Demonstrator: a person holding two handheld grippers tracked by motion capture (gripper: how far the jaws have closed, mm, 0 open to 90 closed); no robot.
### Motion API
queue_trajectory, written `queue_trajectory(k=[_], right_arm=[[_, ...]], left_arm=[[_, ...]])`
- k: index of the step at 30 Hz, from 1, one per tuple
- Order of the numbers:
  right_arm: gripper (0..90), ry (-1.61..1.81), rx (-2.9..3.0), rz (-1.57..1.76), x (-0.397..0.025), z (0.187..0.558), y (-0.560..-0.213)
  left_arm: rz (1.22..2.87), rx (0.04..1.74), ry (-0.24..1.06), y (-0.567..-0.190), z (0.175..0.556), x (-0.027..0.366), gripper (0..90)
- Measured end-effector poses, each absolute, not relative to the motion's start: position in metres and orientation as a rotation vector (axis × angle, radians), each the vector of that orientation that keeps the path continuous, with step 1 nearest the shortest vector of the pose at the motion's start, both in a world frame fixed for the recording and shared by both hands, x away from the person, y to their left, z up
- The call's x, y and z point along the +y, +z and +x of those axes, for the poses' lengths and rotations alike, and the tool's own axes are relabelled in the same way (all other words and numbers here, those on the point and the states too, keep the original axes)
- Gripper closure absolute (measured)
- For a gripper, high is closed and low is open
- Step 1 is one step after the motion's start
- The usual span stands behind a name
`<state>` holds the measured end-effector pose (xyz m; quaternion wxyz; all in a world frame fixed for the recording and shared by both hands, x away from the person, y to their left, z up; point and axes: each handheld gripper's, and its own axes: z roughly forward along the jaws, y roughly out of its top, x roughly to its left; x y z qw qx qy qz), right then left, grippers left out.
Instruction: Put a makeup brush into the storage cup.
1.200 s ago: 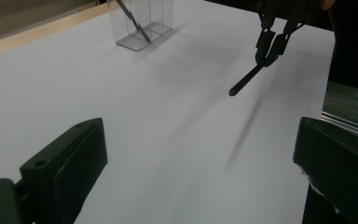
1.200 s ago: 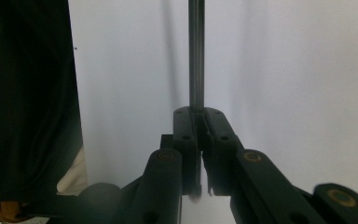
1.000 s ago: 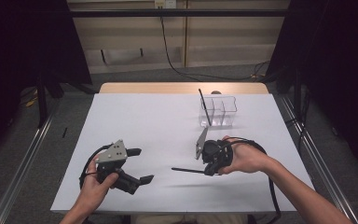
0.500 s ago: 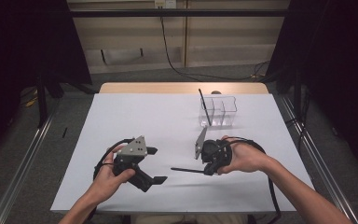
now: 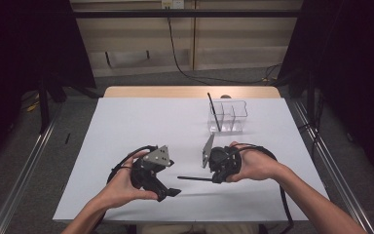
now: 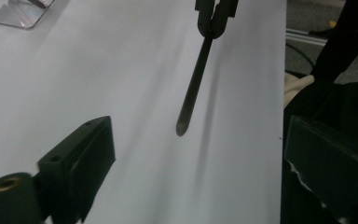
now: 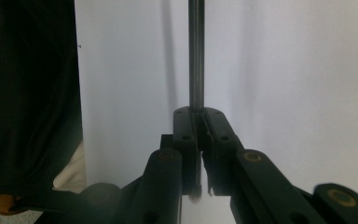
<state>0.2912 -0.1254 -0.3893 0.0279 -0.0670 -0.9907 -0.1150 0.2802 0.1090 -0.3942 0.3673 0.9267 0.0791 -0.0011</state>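
1. Two hand-held grippers over one white table [image 5: 126,126], one per hand.
2. Right hand-held gripper [image 5: 213,179]: jaws clamped tight on one thin black rod [image 5: 195,179], held level just above the table near its front edge, free end pointing toward the left hand-held gripper [image 5: 168,191].
3. Left hand-held gripper: jaws spread wide, empty, just short of the rod tip.
4. One clear container [image 5: 228,117] with three compartments toward the far right of the table, well apart from both grippers.
5. One second black rod [image 5: 215,114] leaning in the container's left compartment.
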Motion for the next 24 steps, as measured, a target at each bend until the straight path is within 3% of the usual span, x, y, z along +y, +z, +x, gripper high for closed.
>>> queue_trajectory(k=[7, 14, 24], right_arm=[[84.6, -0.354, -3.067, -0.168, -0.121, 0.29, -0.391], [84.6, -0.362, -3.063, -0.164, -0.119, 0.288, -0.392], [84.6, -0.374, -3.066, -0.158, -0.117, 0.288, -0.393]], left_arm=[[2.48, 0.168, -0.03, -0.393, 0.283, 0.093, 21.3], [2.525, 0.169, -0.085, -0.395, 0.288, 0.083, 42.0], [2.548, 0.144, -0.088, -0.4, 0.289, 0.08, 62.5]])
